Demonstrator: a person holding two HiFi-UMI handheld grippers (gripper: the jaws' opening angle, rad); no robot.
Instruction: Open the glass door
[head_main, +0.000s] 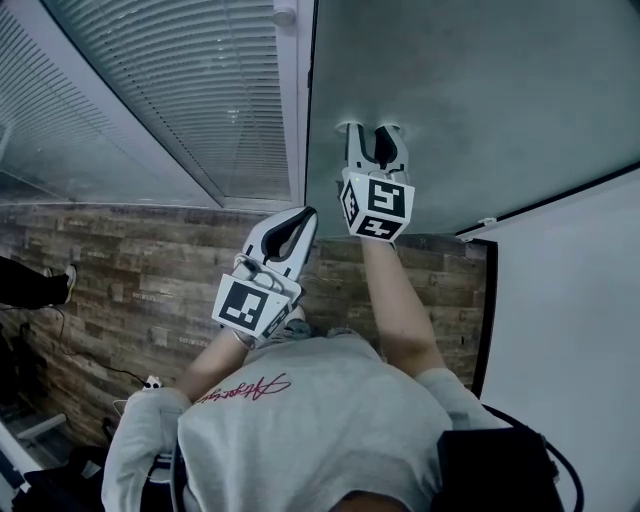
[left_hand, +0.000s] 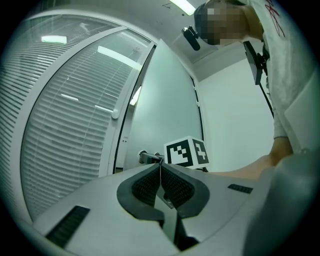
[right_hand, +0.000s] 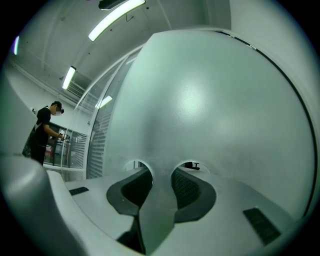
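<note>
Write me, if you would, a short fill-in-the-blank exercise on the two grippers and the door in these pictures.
1. The left gripper has its jaws ____, with nothing between them.
2. The right gripper has its jaws ____, its tips at the frosted glass door.
3. The glass panel beside the door is covered by horizontal ____.
4. The floor has a ____ plank pattern.

Missing words: shut; open; blinds; wood.
</note>
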